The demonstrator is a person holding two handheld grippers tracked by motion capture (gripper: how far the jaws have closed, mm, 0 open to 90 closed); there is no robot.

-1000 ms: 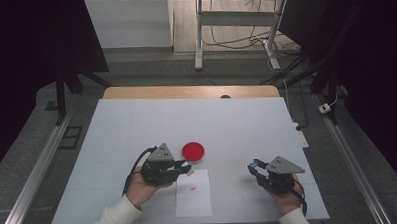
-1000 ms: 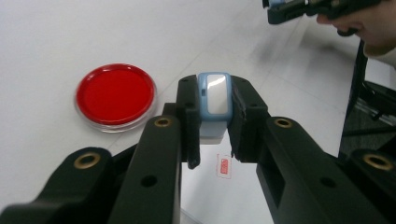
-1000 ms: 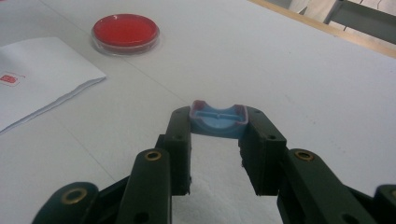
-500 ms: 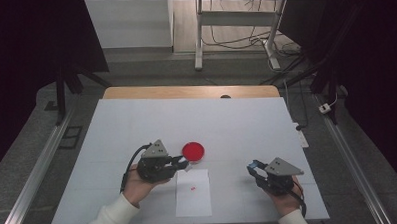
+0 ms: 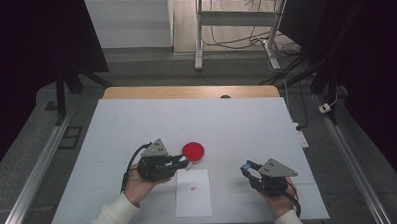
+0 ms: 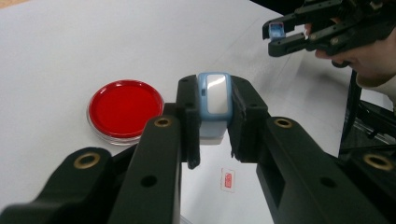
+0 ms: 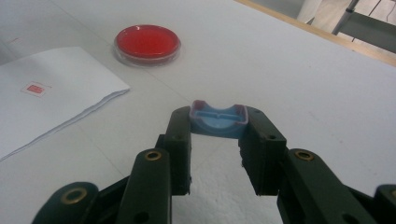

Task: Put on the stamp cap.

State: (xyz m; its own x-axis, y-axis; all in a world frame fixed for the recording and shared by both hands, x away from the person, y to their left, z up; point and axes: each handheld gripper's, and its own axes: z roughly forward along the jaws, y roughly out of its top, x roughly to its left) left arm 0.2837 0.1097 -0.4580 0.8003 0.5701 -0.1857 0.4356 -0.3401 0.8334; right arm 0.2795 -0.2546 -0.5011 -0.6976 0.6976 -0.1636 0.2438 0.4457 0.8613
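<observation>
Stamp [image 6: 214, 105] sat pinched in our left gripper [image 6: 212, 116], just beside the dish [image 5: 193, 151]; our right gripper [image 7: 218, 133] pinched its cap [image 7: 218, 120], paper [image 5: 193, 192] between them.

No lettering can be read anywhere. The white paper sheet [image 5: 193, 192] bears a small red stamp mark [image 6: 228, 179] toward its twelve o'clock end, too blurred to make out.
</observation>
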